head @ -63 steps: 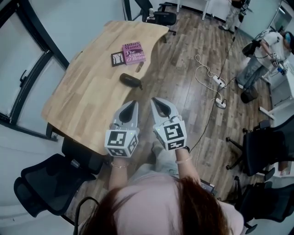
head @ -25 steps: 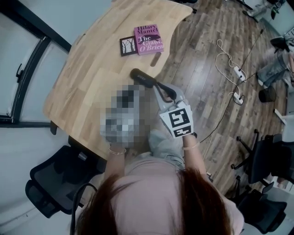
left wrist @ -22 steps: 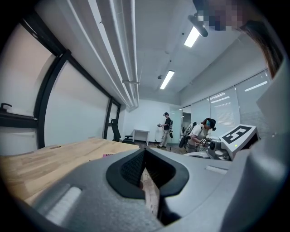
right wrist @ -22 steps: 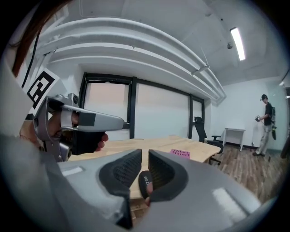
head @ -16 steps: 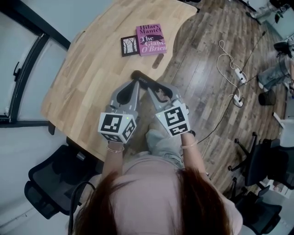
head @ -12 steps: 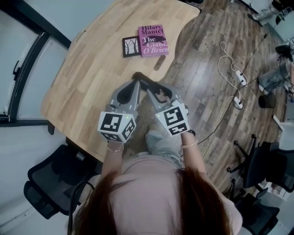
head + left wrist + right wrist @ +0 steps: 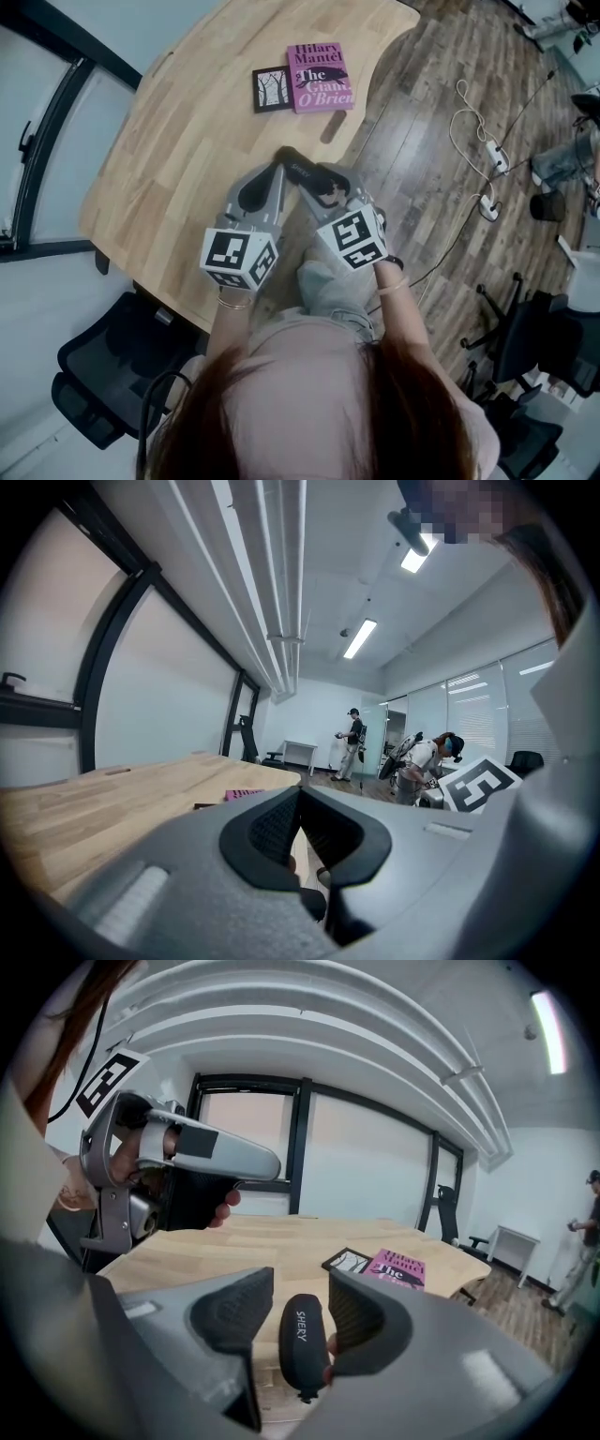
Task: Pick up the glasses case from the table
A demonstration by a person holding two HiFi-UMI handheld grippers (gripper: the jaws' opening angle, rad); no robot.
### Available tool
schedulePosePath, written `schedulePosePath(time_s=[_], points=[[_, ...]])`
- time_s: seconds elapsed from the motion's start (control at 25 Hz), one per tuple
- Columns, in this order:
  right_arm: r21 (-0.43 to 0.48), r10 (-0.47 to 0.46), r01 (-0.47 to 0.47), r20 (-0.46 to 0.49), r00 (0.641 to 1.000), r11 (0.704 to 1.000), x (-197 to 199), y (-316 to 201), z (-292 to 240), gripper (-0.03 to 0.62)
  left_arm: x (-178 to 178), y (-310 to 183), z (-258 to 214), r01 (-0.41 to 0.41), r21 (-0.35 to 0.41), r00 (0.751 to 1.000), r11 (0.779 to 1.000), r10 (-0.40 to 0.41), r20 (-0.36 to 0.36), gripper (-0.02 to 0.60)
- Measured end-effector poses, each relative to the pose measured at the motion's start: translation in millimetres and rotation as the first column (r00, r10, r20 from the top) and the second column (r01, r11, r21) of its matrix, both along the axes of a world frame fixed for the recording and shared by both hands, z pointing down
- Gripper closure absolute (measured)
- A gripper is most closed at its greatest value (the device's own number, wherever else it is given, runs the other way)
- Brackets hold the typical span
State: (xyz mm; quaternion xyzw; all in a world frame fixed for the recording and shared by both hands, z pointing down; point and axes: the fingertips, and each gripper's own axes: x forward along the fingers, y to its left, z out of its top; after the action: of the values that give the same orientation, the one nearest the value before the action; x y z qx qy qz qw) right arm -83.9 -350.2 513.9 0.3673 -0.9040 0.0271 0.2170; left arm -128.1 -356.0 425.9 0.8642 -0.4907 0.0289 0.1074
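The glasses case [image 7: 302,1340] is a dark oblong pouch with white lettering, lying on the wooden table [image 7: 187,141] near its front edge. My right gripper [image 7: 300,1288] is open and its jaws have just been opening. The case lies between them with a gap at the left pad [image 7: 234,1321]. From the head view, the case [image 7: 298,167] shows only partly, between the tips of both grippers. My left gripper [image 7: 273,174] is just left of it with its jaws together and nothing in them. My right gripper [image 7: 317,178] reaches it from the right.
A pink book [image 7: 321,77] and a small black-and-white card [image 7: 272,89] lie further back on the table. A black office chair [image 7: 103,375] stands at the table's near left corner. Cables and a power strip [image 7: 487,159] lie on the wooden floor to the right.
Both grippers have moved forward over the table toward the case. The right gripper's jaws have spread and now stand on either side of it.
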Motion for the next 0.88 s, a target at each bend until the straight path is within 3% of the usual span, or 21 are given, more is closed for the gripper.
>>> schedulePosePath(time_s=[0.88], points=[[-0.190,-0.128,0.104,-0.121,0.984,0.976,-20.1,-38.0,101.6,0.332,-6.7,-29.9,50.9,0.041,-0.098,0.999,0.994,-0.044,-0.025,0.574]])
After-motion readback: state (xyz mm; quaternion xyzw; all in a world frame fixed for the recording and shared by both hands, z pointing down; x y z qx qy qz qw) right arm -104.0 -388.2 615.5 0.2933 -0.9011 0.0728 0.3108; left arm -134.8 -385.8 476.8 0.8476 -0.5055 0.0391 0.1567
